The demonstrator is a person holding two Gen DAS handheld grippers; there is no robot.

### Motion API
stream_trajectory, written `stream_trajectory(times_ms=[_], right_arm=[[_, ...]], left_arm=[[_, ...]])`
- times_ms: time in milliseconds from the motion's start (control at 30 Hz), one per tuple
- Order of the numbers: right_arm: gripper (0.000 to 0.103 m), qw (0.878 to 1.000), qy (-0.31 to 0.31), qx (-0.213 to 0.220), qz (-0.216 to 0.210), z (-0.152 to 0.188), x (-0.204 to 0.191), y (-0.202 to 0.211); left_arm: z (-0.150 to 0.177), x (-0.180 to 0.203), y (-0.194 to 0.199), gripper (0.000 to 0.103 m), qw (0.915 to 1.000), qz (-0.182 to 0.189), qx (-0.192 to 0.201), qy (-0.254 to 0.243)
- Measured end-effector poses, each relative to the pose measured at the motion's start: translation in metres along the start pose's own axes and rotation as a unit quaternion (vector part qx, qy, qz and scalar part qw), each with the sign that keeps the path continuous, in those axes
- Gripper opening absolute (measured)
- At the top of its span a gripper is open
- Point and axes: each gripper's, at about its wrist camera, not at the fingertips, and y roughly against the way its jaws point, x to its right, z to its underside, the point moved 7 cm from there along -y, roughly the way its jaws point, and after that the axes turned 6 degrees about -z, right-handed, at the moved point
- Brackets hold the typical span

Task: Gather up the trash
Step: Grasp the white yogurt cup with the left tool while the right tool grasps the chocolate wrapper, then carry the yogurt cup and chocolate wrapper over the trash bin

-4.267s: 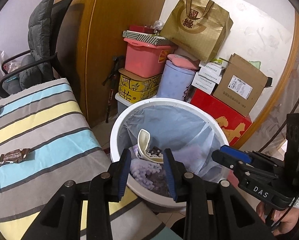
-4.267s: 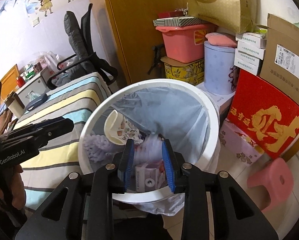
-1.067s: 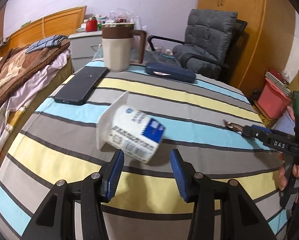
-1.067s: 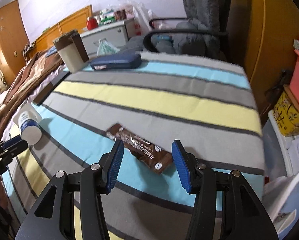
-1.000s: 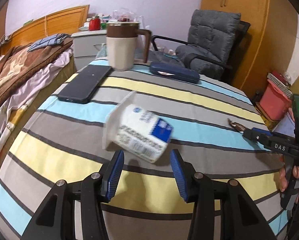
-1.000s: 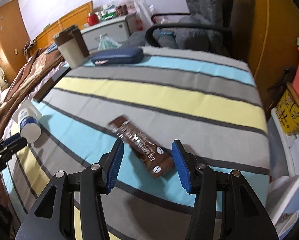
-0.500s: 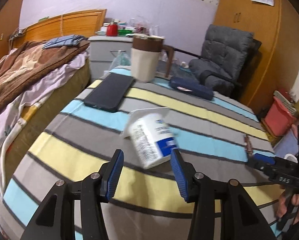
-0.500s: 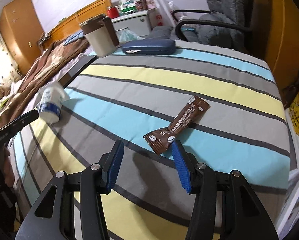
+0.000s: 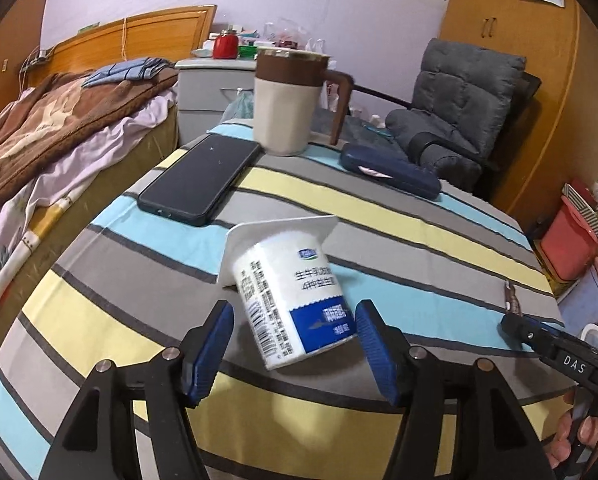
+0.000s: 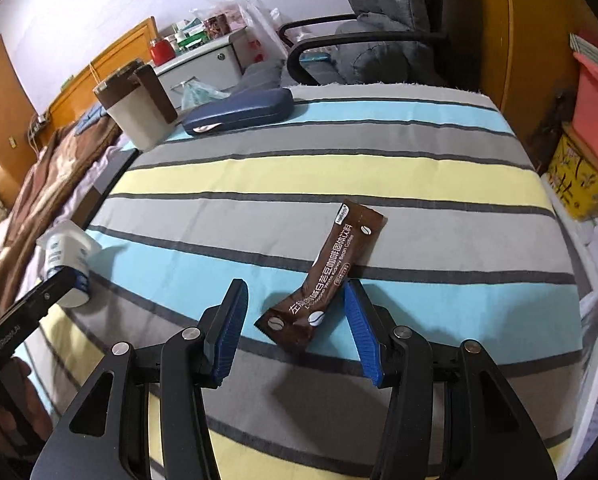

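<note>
Left wrist view: yogurt cup (image 9: pixel 295 292) lies tipped, base toward the opening, unclamped left gripper (image 9: pixel 295 344).

Both wrist cameras look steeply down at the striped table (image 9: pixel 379 216), close above it. The left view faces the mug (image 9: pixel 287 104) end; the right view sits further toward the chair (image 10: pixel 383 20). Both share mug, case (image 10: pixel 239 114), cup (image 9: pixel 291 300).

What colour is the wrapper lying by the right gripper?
Dark brown with white lettering and coffee-bean marks; the wrapper shows best in the right wrist view.
</note>
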Motion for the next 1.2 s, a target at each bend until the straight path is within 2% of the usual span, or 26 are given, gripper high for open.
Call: stream_trajectory(times_ms=[33,67,100,200,600,1200], right_arm=[[0.042,1.0,0.005,0.0,0.009,0.0,0.0,0.0],[0.031,1.0,0.011,0.001,0.021,0.0,0.001,-0.001],[0.023,1.0,0.013,0.001,0.027,0.0,0.003,0.0],[0.013,1.0,0.003,0.006,0.023,0.001,0.009,0.005],[0.011,1.0,-0.001,0.028,0.005,0.023,0.003,0.043],[0.011,0.998,-0.015,0.063,0.001,0.052,0.006,0.1]], left_arm=[[0.0,-0.002,0.0,0.06,1.0,0.003,-0.001,0.003],[0.0,-0.004,-0.001,0.054,1.0,0.006,-0.002,0.005],[0.0,-0.005,-0.001,0.053,1.0,0.006,-0.002,0.005],[-0.001,-0.006,0.003,0.053,0.9999,0.015,0.004,0.002],[0.019,0.028,0.046,0.053,0.9969,0.057,0.021,-0.049],[0.057,0.101,0.108,0.053,0.9859,0.112,0.028,-0.121]])
